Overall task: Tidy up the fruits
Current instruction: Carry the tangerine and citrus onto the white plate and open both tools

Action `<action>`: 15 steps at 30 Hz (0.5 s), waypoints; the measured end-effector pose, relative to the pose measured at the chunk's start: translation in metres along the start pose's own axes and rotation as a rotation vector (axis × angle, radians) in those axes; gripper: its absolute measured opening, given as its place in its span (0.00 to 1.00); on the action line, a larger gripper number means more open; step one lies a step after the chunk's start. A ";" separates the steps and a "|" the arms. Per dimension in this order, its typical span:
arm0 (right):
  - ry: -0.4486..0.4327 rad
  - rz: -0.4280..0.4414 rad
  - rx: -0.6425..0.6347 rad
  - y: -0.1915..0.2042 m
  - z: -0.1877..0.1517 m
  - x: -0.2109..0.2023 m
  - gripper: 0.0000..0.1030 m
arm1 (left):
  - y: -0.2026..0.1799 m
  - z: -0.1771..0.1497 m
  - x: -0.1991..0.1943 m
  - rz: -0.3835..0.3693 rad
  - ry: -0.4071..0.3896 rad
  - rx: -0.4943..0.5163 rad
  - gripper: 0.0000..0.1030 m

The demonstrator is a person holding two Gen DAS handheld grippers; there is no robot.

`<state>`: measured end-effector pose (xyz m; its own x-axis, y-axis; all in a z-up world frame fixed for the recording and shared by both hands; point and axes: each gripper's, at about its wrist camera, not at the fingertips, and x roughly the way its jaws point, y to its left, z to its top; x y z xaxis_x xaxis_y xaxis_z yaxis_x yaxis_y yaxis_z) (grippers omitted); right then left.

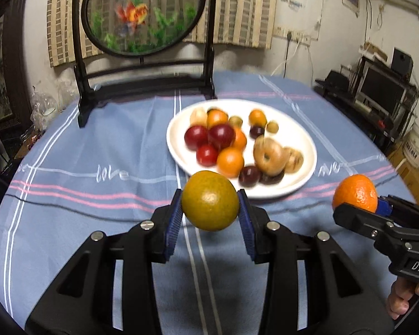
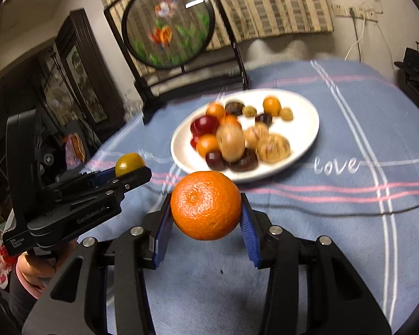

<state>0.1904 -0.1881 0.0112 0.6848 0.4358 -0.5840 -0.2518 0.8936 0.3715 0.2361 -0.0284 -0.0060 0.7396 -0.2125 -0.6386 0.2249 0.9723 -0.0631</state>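
The blue striped cloth [image 1: 97, 150] over the worktop carries the word "love" stitched in white, readable to the left of the white plate [image 1: 301, 136] in the left wrist view and to its right in the right wrist view. The body of the left hand-held gripper [image 2: 131, 169], seen from the right wrist camera, reads "GenRobot.AI" along its side and "Data Acquisition System" on a lower label. On the right hand-held gripper [image 1: 357, 203], seen from the left wrist camera, only "DAS" can be made out.

The right wrist view alone shows a dark cabinet at the far left and the hand [image 2: 30, 273] that bears the left tool, with a flowered sleeve beside it. The left wrist view alone shows a shelf with a monitor at the far right and fingers [image 1: 402, 301] under the right tool. Both show the round framed fish picture [image 1: 142, 14] standing at the far edge.

The left hand-held gripper [image 1: 211, 209] is clamped on a greenish-yellow citrus fruit [image 1: 209, 201], its blue pads pressed to both sides, above the cloth just near of the plate. The right hand-held gripper [image 2: 206, 212] is clamped likewise on an orange [image 2: 206, 205]. The plate holds small blurred fruits (red, orange, dark purple, tan).
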 end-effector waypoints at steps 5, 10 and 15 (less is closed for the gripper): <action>-0.069 -0.014 -0.006 -0.005 0.031 -0.011 0.44 | 0.004 0.037 0.001 -0.025 -0.024 -0.043 0.38; -0.138 -0.037 0.037 -0.024 0.068 -0.003 0.44 | -0.004 0.073 0.023 -0.023 -0.046 -0.037 0.38; -0.161 -0.082 0.077 -0.047 0.092 0.019 0.44 | -0.025 0.100 0.077 -0.008 0.014 0.006 0.38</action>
<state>0.2785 -0.2319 0.0493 0.8031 0.3332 -0.4939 -0.1418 0.9121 0.3848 0.3512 -0.0787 0.0231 0.7291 -0.2185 -0.6486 0.2341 0.9701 -0.0636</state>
